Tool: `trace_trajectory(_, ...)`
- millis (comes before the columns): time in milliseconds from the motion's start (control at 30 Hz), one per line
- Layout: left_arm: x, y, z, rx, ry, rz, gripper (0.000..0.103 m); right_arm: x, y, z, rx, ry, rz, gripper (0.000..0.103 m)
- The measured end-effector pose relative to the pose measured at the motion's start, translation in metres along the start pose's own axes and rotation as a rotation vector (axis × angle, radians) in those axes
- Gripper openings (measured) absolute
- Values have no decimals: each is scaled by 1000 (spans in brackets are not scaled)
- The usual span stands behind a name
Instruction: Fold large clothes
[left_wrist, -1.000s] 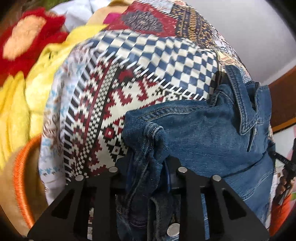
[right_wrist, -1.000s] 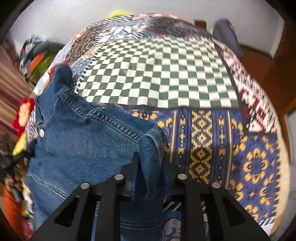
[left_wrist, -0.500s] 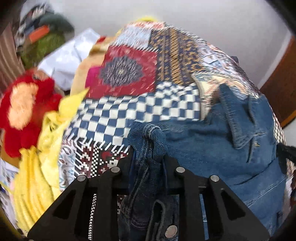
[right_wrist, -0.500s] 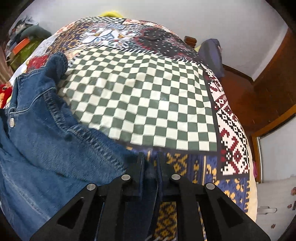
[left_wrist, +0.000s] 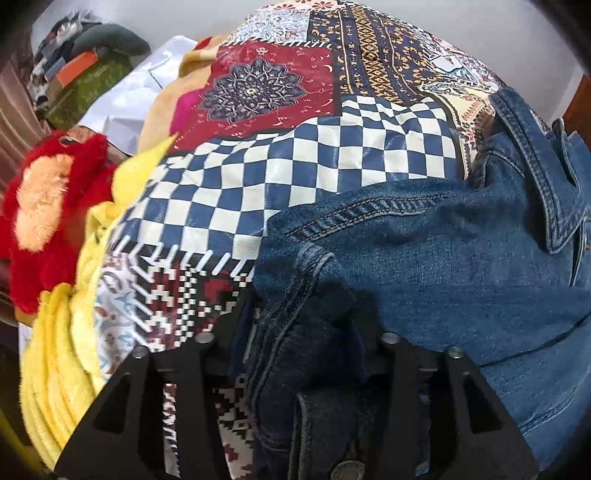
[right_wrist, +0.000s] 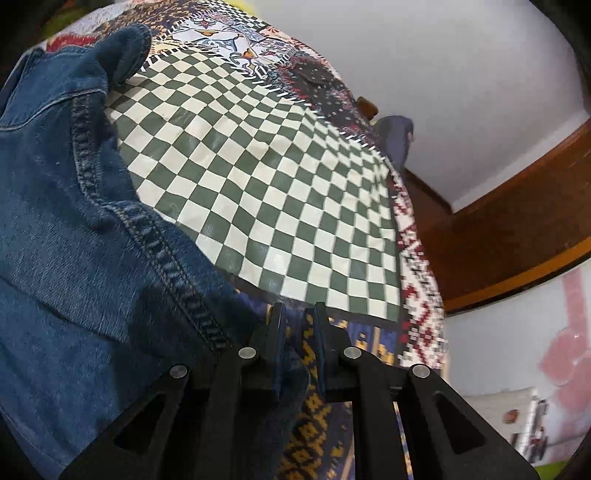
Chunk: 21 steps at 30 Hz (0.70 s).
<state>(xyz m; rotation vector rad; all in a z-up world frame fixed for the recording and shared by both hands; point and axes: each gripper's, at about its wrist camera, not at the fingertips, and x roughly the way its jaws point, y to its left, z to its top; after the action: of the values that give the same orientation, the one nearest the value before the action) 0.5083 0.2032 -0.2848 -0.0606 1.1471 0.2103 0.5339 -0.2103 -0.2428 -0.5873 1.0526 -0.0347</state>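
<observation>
A blue denim jacket (left_wrist: 424, 258) lies on a bed covered by a patchwork quilt (left_wrist: 303, 173). My left gripper (left_wrist: 310, 317) is shut on a bunched fold of the jacket at its left edge, low over the quilt. In the right wrist view the jacket (right_wrist: 74, 240) fills the left side, its collar at the far end. My right gripper (right_wrist: 297, 317) is nearly closed, pinching a thin edge of denim by the green checked patch of the quilt (right_wrist: 266, 192).
A red and orange plush (left_wrist: 40, 206) and yellow fabric (left_wrist: 62, 332) lie at the bed's left edge, with clutter behind. On the right side are a white wall (right_wrist: 461, 81), brown wooden trim (right_wrist: 517, 229) and a dark garment (right_wrist: 397, 136).
Both grippers have carried their jacket edges forward over the quilt. The right view has tilted, with more wall and wood trim in sight. Both stay closed on denim.
</observation>
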Motion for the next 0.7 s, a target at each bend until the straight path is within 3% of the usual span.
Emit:
trace_trajectory(133, -24, 8, -6, -4, -32, -3, 54, -37, -18, -1, 62, -66, 25, 10)
trace_trajectory(267, -67, 9, -12, 31, -114, 24, 55, -90, -43, -7, 144, -152, 128, 10)
trace_trajectory(400, -116, -1, -27, 112, -194, 49, 78, -132, -45, -27, 156, -169, 300, 10)
trace_trajectory(433, -124, -4, -32, 126, -203, 33, 83, -140, -42, -35, 152, -164, 350, 10)
trace_trajectory(533, -137, -18, -50, 164, -194, -31, 84, -143, -26, -57, 135, -125, 414, 10)
trace_trajectory(700, -130, -48, -90, 213, -129, -126, 84, -102, 2, -96, 131, 48, 380, 10)
